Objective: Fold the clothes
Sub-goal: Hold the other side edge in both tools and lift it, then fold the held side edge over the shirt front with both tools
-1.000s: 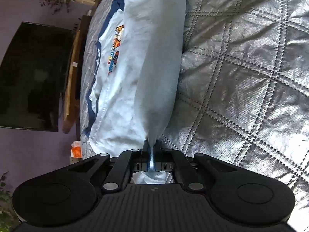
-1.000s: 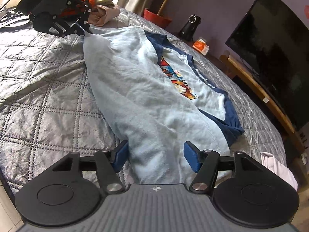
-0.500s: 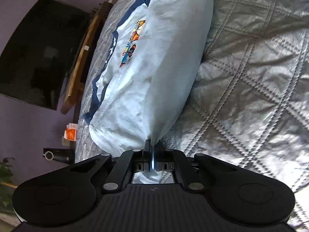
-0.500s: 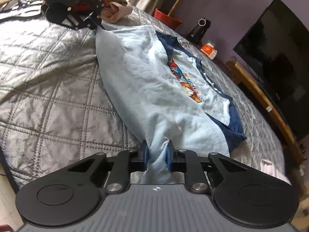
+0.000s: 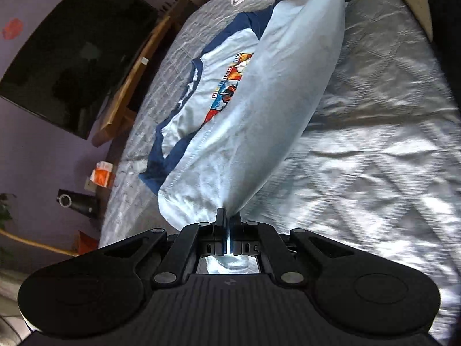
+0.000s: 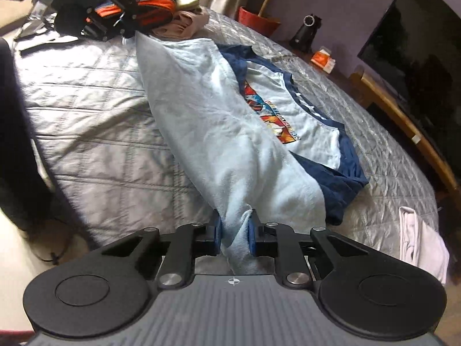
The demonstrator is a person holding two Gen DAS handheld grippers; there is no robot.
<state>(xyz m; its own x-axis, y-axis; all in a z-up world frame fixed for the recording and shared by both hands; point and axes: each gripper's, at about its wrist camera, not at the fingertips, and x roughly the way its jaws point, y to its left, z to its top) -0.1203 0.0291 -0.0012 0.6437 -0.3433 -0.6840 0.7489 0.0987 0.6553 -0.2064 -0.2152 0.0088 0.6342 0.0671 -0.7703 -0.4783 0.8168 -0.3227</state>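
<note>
A light blue T-shirt with navy sleeves and a bright printed chest graphic point(image 6: 230, 132) lies on the silver-grey quilted bed point(image 6: 95, 132), one side lifted over its printed front. The left gripper point(image 5: 228, 225) has its fingers pinched tight on one lifted corner of the shirt; the right gripper point(image 6: 233, 230) has its blue-padded fingers clamped on the opposite corner (cloth bunches between them). Beyond the shirt, off the bed's far edge, stands a black television point(image 6: 417, 52). A folded white cloth point(image 6: 420, 245) lies on the bed near the shirt's navy sleeve.
</note>
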